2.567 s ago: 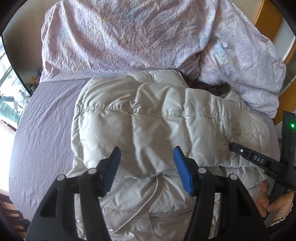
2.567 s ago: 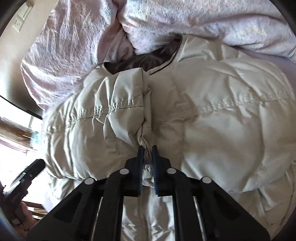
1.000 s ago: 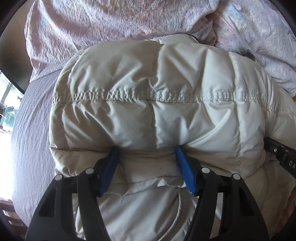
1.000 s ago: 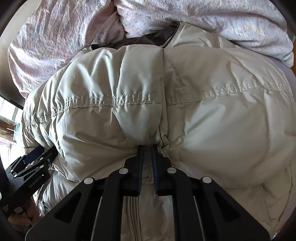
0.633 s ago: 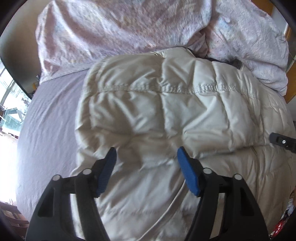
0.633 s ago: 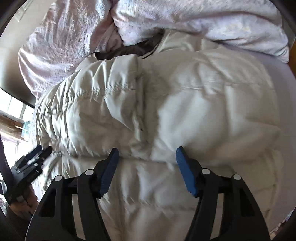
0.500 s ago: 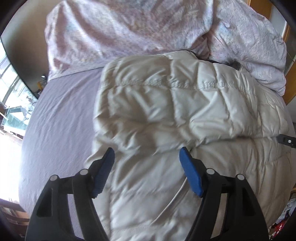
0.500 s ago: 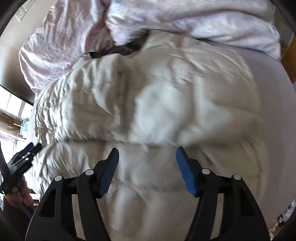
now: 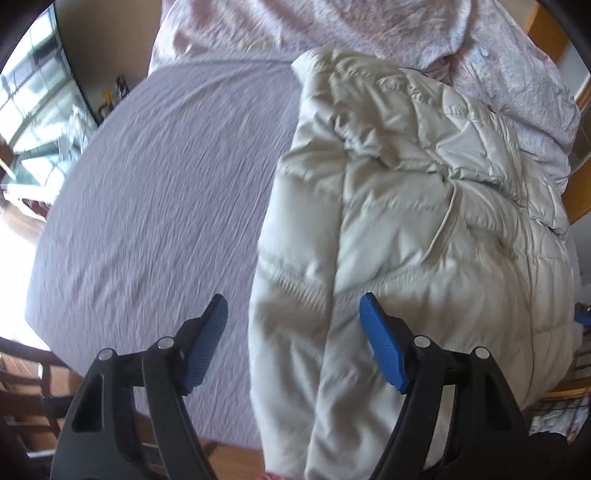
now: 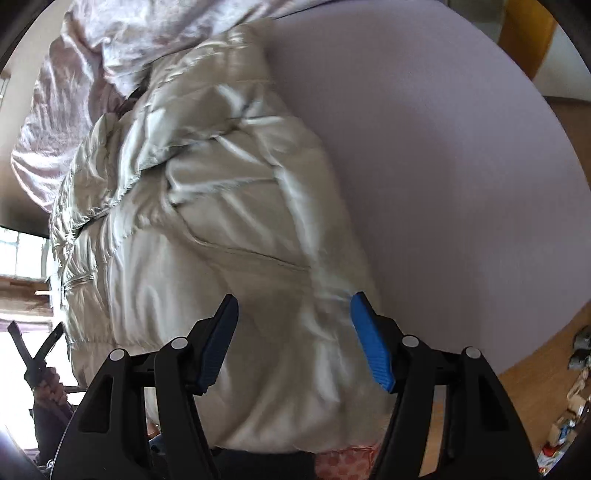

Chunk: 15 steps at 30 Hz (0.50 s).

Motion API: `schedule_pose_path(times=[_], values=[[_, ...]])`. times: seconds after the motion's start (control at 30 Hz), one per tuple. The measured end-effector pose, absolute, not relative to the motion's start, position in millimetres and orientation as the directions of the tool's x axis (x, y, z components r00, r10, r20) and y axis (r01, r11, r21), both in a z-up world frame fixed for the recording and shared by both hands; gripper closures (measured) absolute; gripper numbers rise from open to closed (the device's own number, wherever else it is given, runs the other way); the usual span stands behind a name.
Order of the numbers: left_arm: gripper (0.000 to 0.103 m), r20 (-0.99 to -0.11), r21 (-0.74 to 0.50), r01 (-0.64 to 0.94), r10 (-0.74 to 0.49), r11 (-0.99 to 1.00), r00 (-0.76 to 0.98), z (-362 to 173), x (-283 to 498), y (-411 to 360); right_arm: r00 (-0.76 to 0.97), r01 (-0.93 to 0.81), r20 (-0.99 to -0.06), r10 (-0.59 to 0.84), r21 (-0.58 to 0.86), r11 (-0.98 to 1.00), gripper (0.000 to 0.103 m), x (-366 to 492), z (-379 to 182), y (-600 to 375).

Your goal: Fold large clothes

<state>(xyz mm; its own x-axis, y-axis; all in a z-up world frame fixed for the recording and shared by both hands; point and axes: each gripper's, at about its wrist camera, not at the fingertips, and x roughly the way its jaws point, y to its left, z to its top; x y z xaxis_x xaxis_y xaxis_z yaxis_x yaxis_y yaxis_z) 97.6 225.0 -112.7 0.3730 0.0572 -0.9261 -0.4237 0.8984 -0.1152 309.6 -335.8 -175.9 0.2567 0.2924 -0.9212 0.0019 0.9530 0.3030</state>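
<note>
Hand-held gripper (image 9: 293,345) spread wide, cream puffer jacket (image 9: 406,229) folded, rumpled, puffy

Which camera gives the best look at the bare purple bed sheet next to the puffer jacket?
The left wrist view. The purple sheet fills its left half, creases visible, beside the cream puffer jacket. The right wrist view shows the sheet too, on the jacket's other side, but smeared smooth by blur.

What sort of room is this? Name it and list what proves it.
Most likely a bedroom. A bed covered with a lilac fitted sheet fills both views, a crumpled pale pink duvet is heaped at its far end, and a beige puffer jacket lies on the sheet. A window sits beside the bed.
</note>
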Motion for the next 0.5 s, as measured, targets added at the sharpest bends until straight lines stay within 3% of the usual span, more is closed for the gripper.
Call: schedule_pose_path(times=[0.3,0.5], values=[[0.03,-0.933,-0.183,-0.455,-0.008,0.872,0.36,-129,67,226,0.172,0.025,-0.907,0.385,0.395,0.918,0.038,286,-199,-364],[0.041,-0.931,-0.222,-0.437,-0.057,0.871,0.36,-134,56,218,0.123,0.01,-0.88,0.459,0.463,0.886,0.043,273,-211,-369]])
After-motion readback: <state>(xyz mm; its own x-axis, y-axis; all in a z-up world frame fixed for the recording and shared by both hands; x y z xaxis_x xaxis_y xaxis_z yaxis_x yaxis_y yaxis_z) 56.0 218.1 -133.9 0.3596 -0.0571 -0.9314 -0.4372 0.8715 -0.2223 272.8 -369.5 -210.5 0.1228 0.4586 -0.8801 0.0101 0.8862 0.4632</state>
